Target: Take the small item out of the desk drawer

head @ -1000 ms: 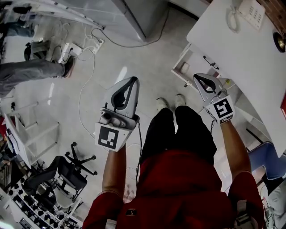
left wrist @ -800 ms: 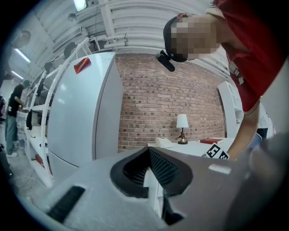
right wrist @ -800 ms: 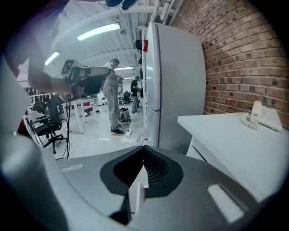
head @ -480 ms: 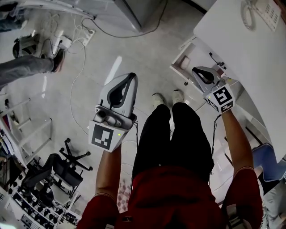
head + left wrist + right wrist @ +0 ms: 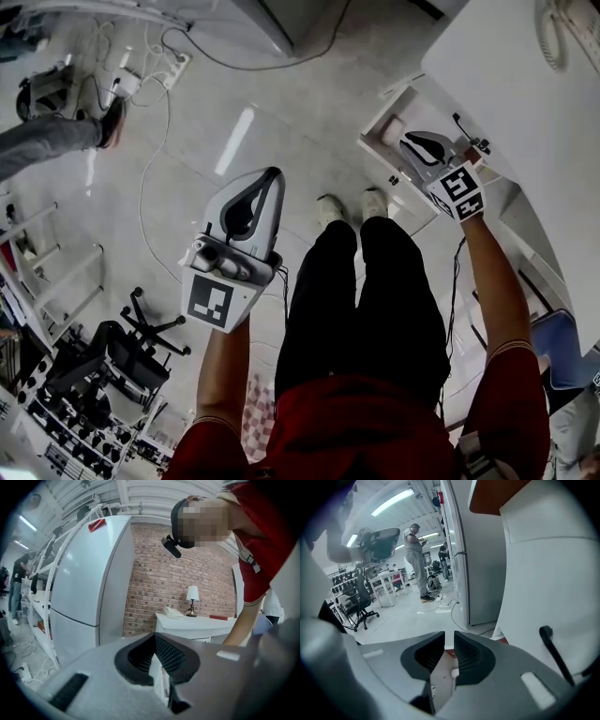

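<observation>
1. One small white item [image 5: 391, 131] lies loose inside the open desk drawer [image 5: 405, 105]. It sits close to the pulled-out end, near a corner, and nothing grips it.
2. My right gripper [image 5: 408, 142] hangs just above that drawer, tilted down into it. Its jaws have just been opening and stand a little apart, with nothing pressed between the pads. In the right gripper view the item shows through the gap, down on the drawer's bottom.
3. The drawer juts out of the white desk [image 5: 525, 103] toward my white shoes [image 5: 325, 211]. In the right gripper view a black handle [image 5: 555, 656] sits on the desk's white front, to the right of the jaws.
4. My left gripper [image 5: 273, 175] is well apart from the drawer, out over the pale floor [image 5: 281, 112] on the other side of my legs, and it points nearly level. Its jaws meet at the tips and hold nothing.
5. The left gripper view looks across the desk's top. A telephone [image 5: 172, 612] and a small table lamp [image 5: 191, 599] stand there against a brick wall [image 5: 178, 569]. A tall white refrigerator [image 5: 89, 588] stands to the left of the desk.
6. A black office chair [image 5: 131, 361] stands near the lower left corner of the head view. In the right gripper view a bystander [image 5: 415, 557] stands far across the room, beyond cables trailing on the floor.
</observation>
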A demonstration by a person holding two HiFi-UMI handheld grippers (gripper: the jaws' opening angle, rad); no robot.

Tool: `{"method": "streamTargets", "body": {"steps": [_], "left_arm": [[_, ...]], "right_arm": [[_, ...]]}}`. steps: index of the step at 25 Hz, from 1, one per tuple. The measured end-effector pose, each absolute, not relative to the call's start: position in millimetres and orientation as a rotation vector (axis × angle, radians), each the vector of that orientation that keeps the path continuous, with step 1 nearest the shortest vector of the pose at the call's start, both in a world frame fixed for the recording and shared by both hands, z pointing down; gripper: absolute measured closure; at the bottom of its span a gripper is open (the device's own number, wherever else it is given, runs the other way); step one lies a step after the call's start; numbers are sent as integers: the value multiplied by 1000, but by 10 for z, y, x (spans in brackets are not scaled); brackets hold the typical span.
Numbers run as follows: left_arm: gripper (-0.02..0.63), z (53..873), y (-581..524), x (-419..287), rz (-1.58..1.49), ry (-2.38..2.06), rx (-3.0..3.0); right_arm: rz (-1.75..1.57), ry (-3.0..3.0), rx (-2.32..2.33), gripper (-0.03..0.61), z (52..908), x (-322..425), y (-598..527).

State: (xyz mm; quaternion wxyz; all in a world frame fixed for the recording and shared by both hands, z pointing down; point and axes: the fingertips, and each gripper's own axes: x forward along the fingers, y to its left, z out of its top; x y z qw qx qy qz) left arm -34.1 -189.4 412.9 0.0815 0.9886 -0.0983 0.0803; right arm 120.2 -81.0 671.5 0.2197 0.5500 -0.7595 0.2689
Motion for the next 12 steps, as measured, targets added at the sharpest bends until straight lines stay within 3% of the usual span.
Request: {"method": "streamTargets", "body": {"steps": [12], "left_arm": [[611, 4588, -1931, -267, 278, -289, 2933]], "right_arm": [[849, -1937, 1481, 435, 7686, 1395, -797]]}}
